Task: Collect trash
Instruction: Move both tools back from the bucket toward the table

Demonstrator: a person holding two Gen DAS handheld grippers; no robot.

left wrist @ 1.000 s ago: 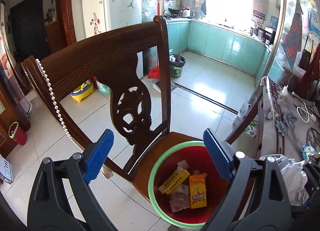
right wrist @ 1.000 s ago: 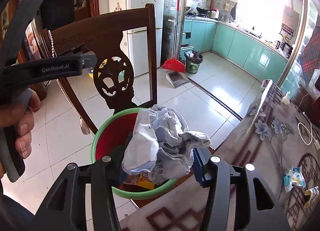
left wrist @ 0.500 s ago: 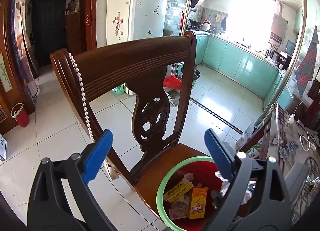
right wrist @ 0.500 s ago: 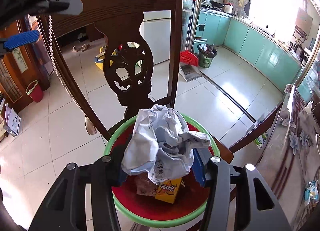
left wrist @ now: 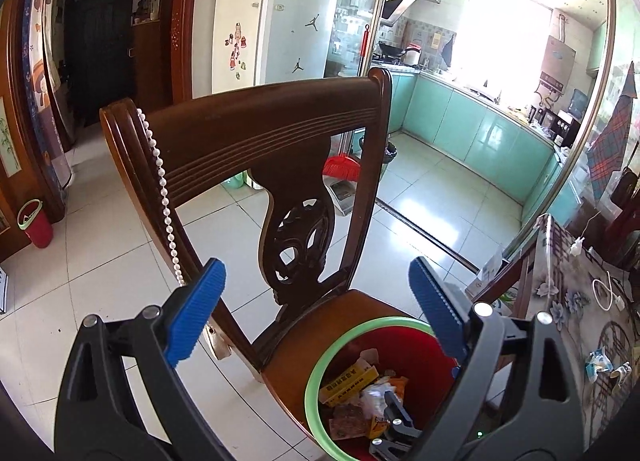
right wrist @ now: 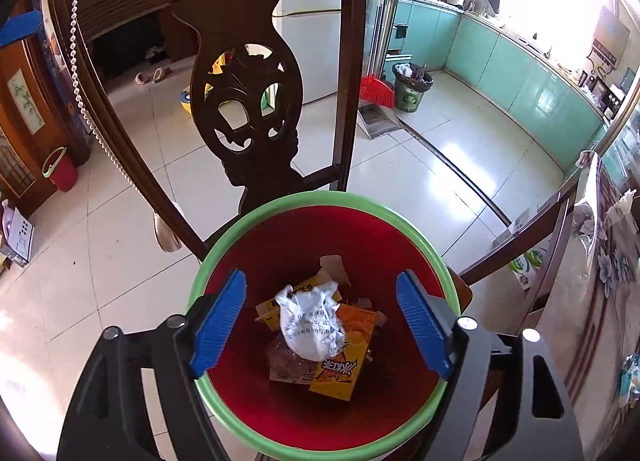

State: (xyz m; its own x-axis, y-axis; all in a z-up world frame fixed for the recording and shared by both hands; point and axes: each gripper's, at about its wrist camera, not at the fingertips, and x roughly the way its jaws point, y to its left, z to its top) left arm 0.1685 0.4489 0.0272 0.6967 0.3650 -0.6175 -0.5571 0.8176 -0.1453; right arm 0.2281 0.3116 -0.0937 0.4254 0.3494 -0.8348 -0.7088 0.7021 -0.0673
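The right claw (right wrist: pixel 320 319) points steeply down over the mouth of a red bin (right wrist: pixel 256 249) with a green rim. Its blue pads stand far apart and are opening, with nothing pressed between them. A crumpled ball of white printed paper (right wrist: pixel 312 323) sits below the gap between the pads, inside the bin, clear of both.

The bin stands on the seat of a dark wooden chair (right wrist: pixel 244 109) with a carved back. Under and around the paper ball lie an orange snack box (right wrist: pixel 344 371), a yellow box (right wrist: pixel 270 311), a clear wrapper and some torn card scraps.

The left claw (left wrist: pixel 316 301) tilts gently downward, to the left of the bin, facing the chair back. Its blue pads are spread wide and hold nothing. In its view the bin (left wrist: pixel 348 333) shows at lower right, with the tip of the right claw (left wrist: pixel 394 425) dipping just inside the rim over the litter.

A string of white beads (left wrist: pixel 164 201) hangs down the chair's left post. To the right of the bin is a tabletop (left wrist: pixel 568 301) with a floral cover, carrying a white cable and a small wrapper (left wrist: pixel 600 361).
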